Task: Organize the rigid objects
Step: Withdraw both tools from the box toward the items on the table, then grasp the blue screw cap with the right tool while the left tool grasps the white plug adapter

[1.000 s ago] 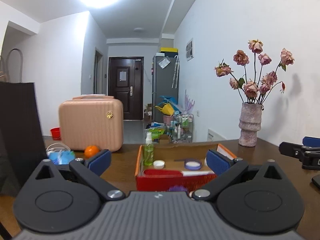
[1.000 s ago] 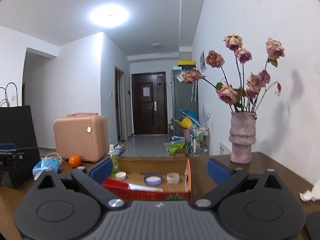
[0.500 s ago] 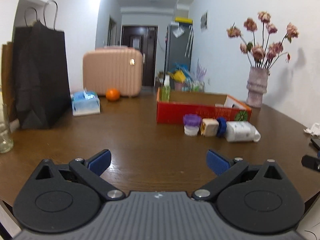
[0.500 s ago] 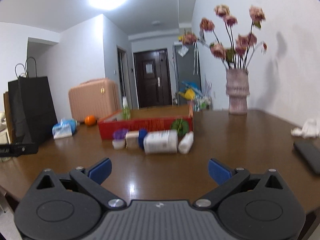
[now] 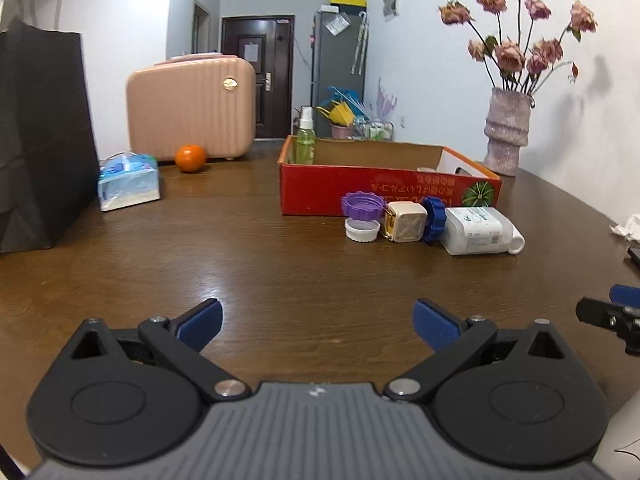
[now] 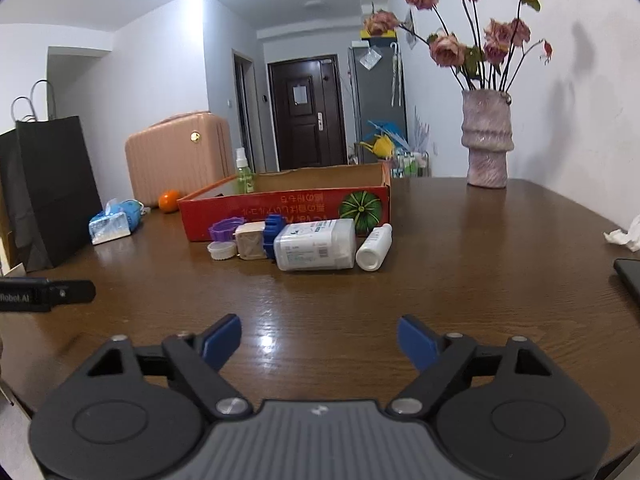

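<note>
Partly hidden, small white bottle [image 6: 375, 248] behind large bottle [image 5: 478, 230].

My left gripper [image 5: 316, 318] has blue ribbed fingertip pads [image 5: 434, 324] on black linkage arms, silver pivot screws, round black discs and a grey ribbed housing. My right gripper [image 6: 319, 340] looks identical, blue pads [image 6: 222, 338] included.

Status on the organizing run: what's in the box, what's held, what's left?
Done: only the green spray bottle clearly stands in the red box; the rest of its inside is hidden.
In hand: nothing. Left gripper and right gripper hover over the table, jaws open.
Left: purple cap, white lid, beige cube, blue cap, large white bottle and small white bottle lie outside, in front of the box.
</note>
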`<state>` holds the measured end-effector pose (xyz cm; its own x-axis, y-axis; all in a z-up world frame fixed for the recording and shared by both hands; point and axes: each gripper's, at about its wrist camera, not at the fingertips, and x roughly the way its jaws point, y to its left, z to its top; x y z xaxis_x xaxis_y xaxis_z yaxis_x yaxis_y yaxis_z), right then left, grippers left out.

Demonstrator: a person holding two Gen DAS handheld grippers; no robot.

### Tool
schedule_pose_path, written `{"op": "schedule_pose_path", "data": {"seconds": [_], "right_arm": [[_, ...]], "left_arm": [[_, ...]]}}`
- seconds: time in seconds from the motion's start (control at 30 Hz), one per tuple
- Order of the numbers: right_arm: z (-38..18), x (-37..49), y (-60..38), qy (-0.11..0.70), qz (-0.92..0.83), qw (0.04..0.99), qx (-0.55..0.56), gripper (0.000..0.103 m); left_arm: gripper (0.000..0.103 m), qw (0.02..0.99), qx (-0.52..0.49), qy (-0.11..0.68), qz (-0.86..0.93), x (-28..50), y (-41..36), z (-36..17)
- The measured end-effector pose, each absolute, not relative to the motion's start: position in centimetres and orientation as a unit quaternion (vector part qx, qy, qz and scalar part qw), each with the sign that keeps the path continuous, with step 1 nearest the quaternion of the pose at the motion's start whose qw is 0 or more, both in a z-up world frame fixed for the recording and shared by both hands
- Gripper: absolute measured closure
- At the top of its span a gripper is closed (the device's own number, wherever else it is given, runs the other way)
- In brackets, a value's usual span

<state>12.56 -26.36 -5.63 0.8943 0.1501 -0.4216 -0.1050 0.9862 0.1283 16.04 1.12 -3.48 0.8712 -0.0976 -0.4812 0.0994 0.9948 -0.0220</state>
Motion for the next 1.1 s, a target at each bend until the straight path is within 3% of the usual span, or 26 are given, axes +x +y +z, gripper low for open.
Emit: {"op": "schedule_pose_path", "data": {"seconds": [0.27, 0.33, 0.47, 0.53, 0.73, 0.8, 0.83, 0.93, 0.97, 1.03, 1.1], "right_arm": [[-4.6, 17.8, -25.6, 0.233, 0.096, 0.967, 0.027, 0.038], [-4.1, 19.5, -25.0, 0.235, 0.104, 0.966, 0.025, 0.047], [-3.6, 23.7, -23.7, 0.233, 0.131, 0.964, 0.017, 0.055], [-3.5, 25.7, -23.1, 0.235, 0.136, 0.962, 0.018, 0.058], [-3.2, 31.6, -21.1, 0.25, 0.141, 0.958, 0.011, 0.06], [-3.6, 33.1, -20.8, 0.265, 0.142, 0.954, 0.013, 0.064], [-3.8, 33.6, -20.7, 0.272, 0.14, 0.952, 0.015, 0.073], [-4.0, 33.9, -20.4, 0.275, 0.136, 0.952, 0.01, 0.085], [-4.0, 33.8, -20.3, 0.275, 0.137, 0.952, 0.01, 0.085], [-4.0, 33.5, -20.1, 0.274, 0.136, 0.952, 0.004, 0.087], [-3.8, 32.7, -20.1, 0.267, 0.132, 0.955, 0.002, 0.088]], "left_arm": [[0.0, 0.962, 0.025, 0.262, -0.076, 23.2, -1.1, -4.1], [0.0, 0.959, 0.026, 0.27, -0.085, 25.6, -1.5, -4.5], [0.008, 0.95, 0.021, 0.294, -0.105, 30.4, -2.0, -5.1], [0.017, 0.941, 0.018, 0.317, -0.115, 32.3, -2.1, -5.5], [0.032, 0.933, 0.008, 0.333, -0.137, 35.6, -2.6, -6.6], [0.042, 0.934, 0.002, 0.328, -0.14, 36.0, -2.6, -6.6], [0.052, 0.934, -0.001, 0.326, -0.143, 36.1, -2.5, -6.6], [0.071, 0.936, -0.003, 0.322, -0.146, 36.0, -2.4, -6.7], [0.082, 0.935, -0.004, 0.321, -0.148, 35.9, -2.3, -6.6], [0.094, 0.932, -0.004, 0.329, -0.154, 35.7, -2.3, -6.6], [0.094, 0.929, -0.008, 0.332, -0.161, 34.9, -2.2, -6.5]]}}
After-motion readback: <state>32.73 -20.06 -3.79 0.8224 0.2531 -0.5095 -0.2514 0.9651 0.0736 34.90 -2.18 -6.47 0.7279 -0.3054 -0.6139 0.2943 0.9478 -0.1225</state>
